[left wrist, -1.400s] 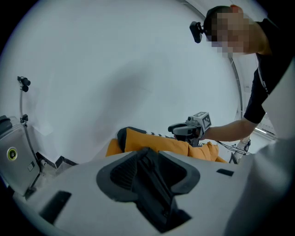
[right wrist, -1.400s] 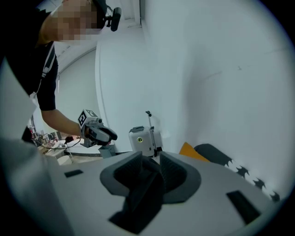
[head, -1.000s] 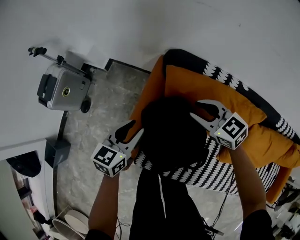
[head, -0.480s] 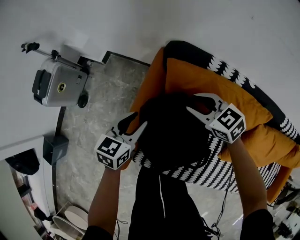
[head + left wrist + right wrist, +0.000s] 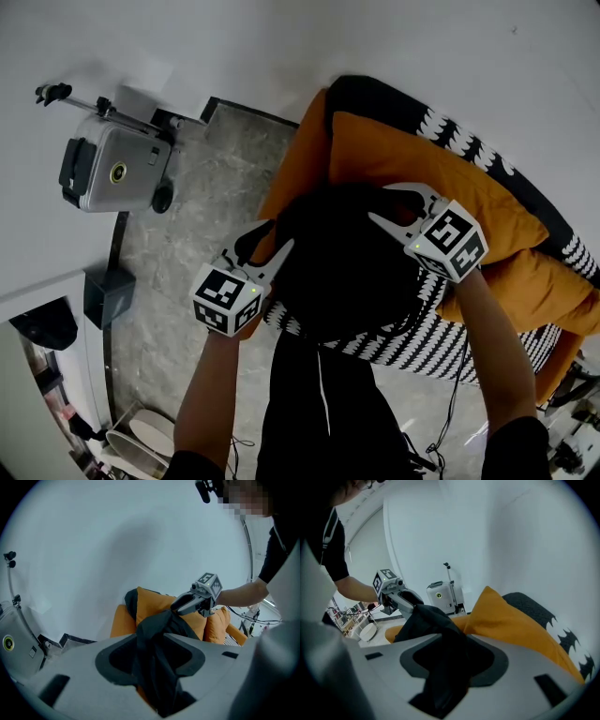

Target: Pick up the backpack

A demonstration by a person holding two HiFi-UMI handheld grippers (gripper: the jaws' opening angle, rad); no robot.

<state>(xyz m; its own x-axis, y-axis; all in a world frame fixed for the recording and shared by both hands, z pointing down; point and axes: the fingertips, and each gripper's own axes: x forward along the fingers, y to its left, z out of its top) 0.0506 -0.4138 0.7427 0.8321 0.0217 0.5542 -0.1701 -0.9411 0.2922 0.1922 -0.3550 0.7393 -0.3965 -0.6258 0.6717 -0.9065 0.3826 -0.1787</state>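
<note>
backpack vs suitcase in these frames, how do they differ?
The backpack is black, soft and slumped on the orange sofa; the suitcase is silver-grey, hard-shelled and stands on the floor. The backpack lies between the left claw and the right claw; the suitcase is apart by the wall, handle extended. Both are luggage.

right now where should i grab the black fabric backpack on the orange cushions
Probably by its bunched sides, left tool from the left, right tool from the right: the black fabric backpack slumps soft, and folds sit between both open tools.
</note>
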